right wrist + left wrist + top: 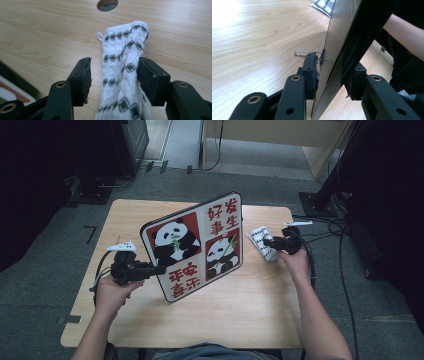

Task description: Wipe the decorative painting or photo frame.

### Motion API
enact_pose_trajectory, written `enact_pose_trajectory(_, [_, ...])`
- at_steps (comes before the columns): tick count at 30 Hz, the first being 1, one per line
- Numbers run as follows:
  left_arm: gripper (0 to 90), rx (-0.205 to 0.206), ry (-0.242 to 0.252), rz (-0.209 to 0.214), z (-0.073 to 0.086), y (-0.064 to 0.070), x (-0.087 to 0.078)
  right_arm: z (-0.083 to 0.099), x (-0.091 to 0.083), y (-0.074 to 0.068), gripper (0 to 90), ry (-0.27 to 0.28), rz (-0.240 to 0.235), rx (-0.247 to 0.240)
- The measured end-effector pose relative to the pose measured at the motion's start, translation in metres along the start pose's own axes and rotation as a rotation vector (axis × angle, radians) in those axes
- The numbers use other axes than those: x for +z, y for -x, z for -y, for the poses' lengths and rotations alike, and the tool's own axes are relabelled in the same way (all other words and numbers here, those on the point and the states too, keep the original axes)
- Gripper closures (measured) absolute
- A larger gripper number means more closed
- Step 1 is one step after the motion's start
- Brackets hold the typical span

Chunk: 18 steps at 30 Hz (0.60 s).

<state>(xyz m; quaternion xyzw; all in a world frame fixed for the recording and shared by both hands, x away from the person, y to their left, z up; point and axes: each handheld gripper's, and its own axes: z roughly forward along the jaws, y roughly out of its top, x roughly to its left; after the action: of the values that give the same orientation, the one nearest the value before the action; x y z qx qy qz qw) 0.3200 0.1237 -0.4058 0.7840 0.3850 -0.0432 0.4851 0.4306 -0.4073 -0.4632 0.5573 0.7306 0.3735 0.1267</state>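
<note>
A picture board (195, 245) with two pandas and red characters stands tilted on one edge over the wooden table (250, 305). My left gripper (157, 268) is shut on its lower left edge. In the left gripper view the board (339, 32) runs edge-on between the jaws of that gripper (334, 80), with a wire hanger loop (304, 52) on its back. A white cloth (258, 236) with black diamond rows lies at the table's right. My right gripper (267, 241) is open astride it. In the right gripper view that gripper (113, 75) has the cloth (122, 75) touching one jaw, with a gap at the other.
A round hole (107, 4) in the tabletop lies just beyond the cloth. The board's corner (15, 87) shows at the lower left of the right gripper view. Cables and black stands (325, 195) sit on the grey floor to the right of the table.
</note>
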Motion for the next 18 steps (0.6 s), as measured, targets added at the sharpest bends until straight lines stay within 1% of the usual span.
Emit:
enact_pose_trajectory(3, [64.6,0.000,0.002,-0.003,0.001,0.000,-0.001,0.000,-0.008,-0.005,46.3,0.000,-0.005,-0.028])
enact_pose_trajectory(6, [62.7,-0.005,0.003,-0.005,0.001,-0.001,-0.001,0.001,-0.018,-0.012,46.4,0.018,-0.013,-0.050])
enact_pose_trajectory(10, [61.0,-0.003,0.004,-0.010,0.001,-0.001,-0.001,0.002,-0.024,-0.020,46.4,0.024,-0.017,-0.077])
enact_pose_trajectory(16, [57.1,-0.001,0.009,-0.017,0.001,-0.004,-0.001,0.005,-0.028,-0.032,45.9,-0.013,-0.026,-0.103])
enact_pose_trajectory(18, [56.3,0.001,0.013,-0.023,0.002,-0.004,-0.001,0.007,-0.030,-0.035,46.8,0.002,-0.040,-0.107])
